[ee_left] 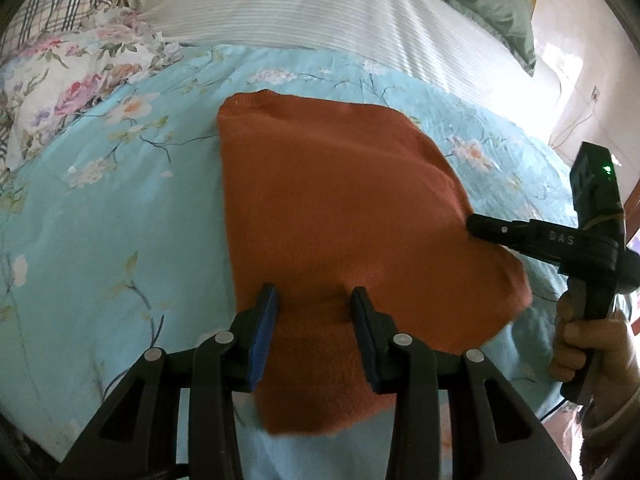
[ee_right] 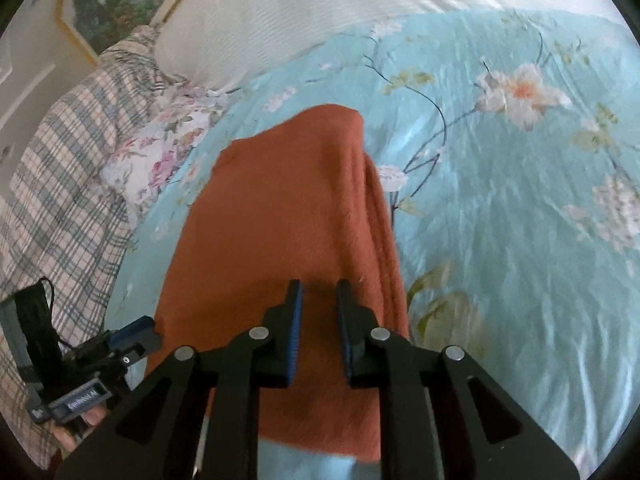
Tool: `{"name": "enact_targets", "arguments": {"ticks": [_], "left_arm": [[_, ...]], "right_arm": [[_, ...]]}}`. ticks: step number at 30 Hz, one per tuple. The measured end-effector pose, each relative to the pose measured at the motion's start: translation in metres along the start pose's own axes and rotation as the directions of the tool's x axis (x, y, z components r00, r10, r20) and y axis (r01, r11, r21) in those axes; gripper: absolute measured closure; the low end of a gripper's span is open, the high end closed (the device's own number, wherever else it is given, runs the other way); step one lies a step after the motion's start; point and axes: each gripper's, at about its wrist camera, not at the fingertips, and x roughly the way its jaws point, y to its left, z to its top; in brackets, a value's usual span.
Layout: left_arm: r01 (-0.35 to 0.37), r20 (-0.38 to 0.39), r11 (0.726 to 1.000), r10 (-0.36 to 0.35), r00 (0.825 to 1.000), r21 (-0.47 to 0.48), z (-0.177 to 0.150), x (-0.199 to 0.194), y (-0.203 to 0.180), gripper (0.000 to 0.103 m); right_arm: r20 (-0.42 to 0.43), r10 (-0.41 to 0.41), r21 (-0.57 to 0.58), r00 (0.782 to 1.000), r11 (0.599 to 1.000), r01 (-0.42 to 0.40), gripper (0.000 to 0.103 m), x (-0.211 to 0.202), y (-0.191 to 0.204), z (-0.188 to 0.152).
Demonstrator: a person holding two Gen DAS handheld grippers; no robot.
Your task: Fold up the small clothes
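**Rust knit laid out on the bed, both tongs over its near edge**

The rust-orange garment lies on the turquoise floral bedspread, spread mostly flat and already looking doubled over, with a layered fold line running along its right side in the right wrist view. Its far corners sit toward the pillows; its near hem reaches under both tools.

The left tongs stand part-open over the near hem, the blue pads either side of a slight rise of cloth without clearly pinching it. The right tongs are much narrower, a slim gap left between the pads, tips down on or just above the knit; whether a pleat of fabric is caught there I cannot tell. In the left wrist view they reach in at the garment's right edge, held by the person's hand.

Around this lie a white ribbed pillow, a flowered cloth, a plaid cover and a green cushion.

Likely risks: the soft knit could slip from a shallow pinch, or only the top layer might be lifted, so the stack peels apart. Uneven pulling by the two hands would skew the fold, and dragging could ruck the bedspread beneath.
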Motion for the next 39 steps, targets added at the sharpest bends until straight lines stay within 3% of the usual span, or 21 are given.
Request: {"name": "enact_targets", "arguments": {"ticks": [4,7,20,23,26,33,34,35,36,39], "left_arm": [[0.032,0.005,0.999,-0.032,0.999,0.006,-0.010,-0.014,-0.006,0.066],[-0.022,-0.050,1.000,0.023,0.999,0.012,-0.020,0.003,-0.008,0.066],[-0.070,-0.029,0.998,0.070,0.997,0.009,-0.033,-0.014,-0.013,0.064],[-0.076,-0.032,0.997,0.076,0.997,0.013,-0.037,-0.015,-0.013,0.063],[-0.067,-0.041,0.998,0.068,0.997,0.003,-0.036,-0.015,-0.009,0.063],[-0.054,0.000,0.996,0.054,0.999,-0.075,-0.011,-0.024,0.015,0.056],[-0.059,-0.003,0.994,0.059,0.998,-0.087,-0.006,-0.019,0.020,0.056],[-0.056,-0.006,0.994,0.056,0.998,-0.095,-0.003,-0.015,0.023,0.056],[-0.052,-0.013,0.993,0.051,0.999,-0.104,0.000,-0.010,0.026,0.056],[-0.041,-0.047,0.990,0.035,0.998,-0.132,0.008,0.007,0.033,0.056]], "right_arm": [[-0.036,-0.034,-0.028,0.999,0.999,0.033,0.083,0.006,0.000,-0.011],[-0.029,-0.037,-0.021,0.999,0.999,0.036,0.083,0.006,-0.001,-0.015],[0.016,-0.018,-0.025,1.000,1.000,0.018,0.076,-0.029,0.013,-0.030],[0.053,-0.043,-0.036,0.998,0.998,0.045,0.063,-0.029,0.013,-0.017],[0.068,-0.049,-0.039,0.996,0.998,0.052,0.063,-0.019,0.008,0.008],[-0.004,-0.055,0.022,0.998,0.998,0.055,0.063,0.040,-0.018,0.066],[-0.020,-0.054,0.034,0.998,0.998,0.055,0.064,0.048,-0.022,0.069],[-0.045,-0.031,0.048,0.999,0.998,0.034,0.084,0.057,-0.025,0.071],[-0.065,0.024,0.061,0.998,0.998,-0.020,0.089,0.064,-0.026,0.073],[0.026,0.021,0.025,0.999,0.999,-0.022,0.092,0.038,-0.012,0.072]]}}
